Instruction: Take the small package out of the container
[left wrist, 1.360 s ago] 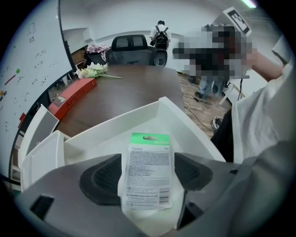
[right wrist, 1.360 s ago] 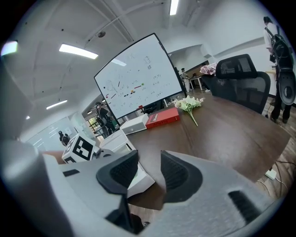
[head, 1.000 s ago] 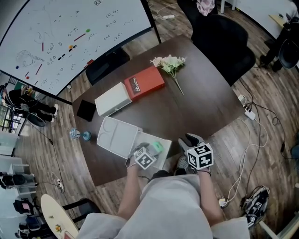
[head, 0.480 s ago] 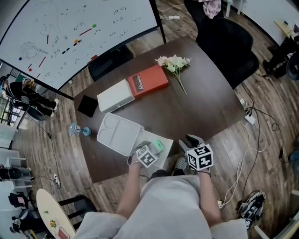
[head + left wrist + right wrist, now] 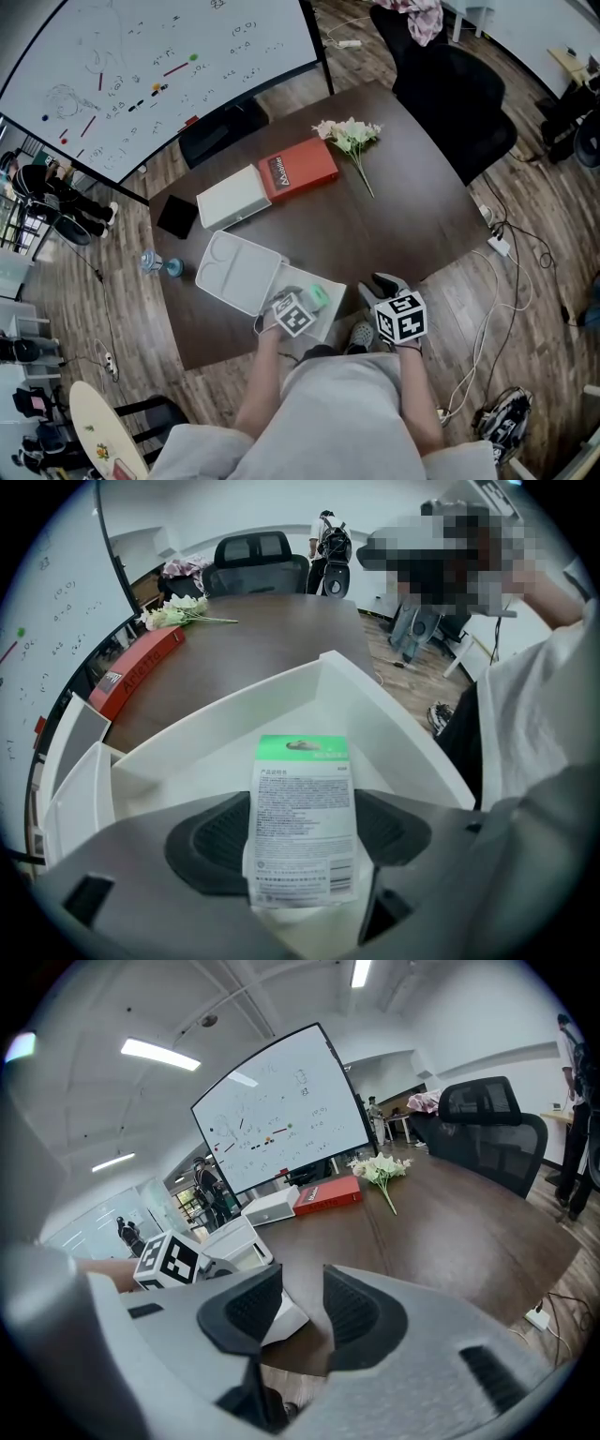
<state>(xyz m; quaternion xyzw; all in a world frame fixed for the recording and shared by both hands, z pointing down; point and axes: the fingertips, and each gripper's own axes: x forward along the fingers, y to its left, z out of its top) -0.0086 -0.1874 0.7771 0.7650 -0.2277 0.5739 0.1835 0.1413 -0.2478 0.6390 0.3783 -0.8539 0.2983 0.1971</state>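
Note:
The small package (image 5: 302, 827), a flat white sachet with a green top and fine print, stands between the pads of my left gripper (image 5: 300, 803), which is shut on it. It hangs just over the open white container (image 5: 394, 724). From the head view the package (image 5: 319, 296) shows as a green spot beside my left gripper (image 5: 307, 302), above the container's tray (image 5: 323, 323), whose lid (image 5: 239, 272) lies flat to the left. My right gripper (image 5: 380, 281) hovers at the table's near edge, right of the container. Its jaws (image 5: 302, 1302) stand apart with nothing between them.
A dark brown table (image 5: 394, 225) carries a red book (image 5: 303, 169), a white box (image 5: 234, 197), a bunch of pale flowers (image 5: 349, 136) and a black pad (image 5: 176, 217). A whiteboard (image 5: 141, 66) and black chairs (image 5: 450, 94) stand beyond.

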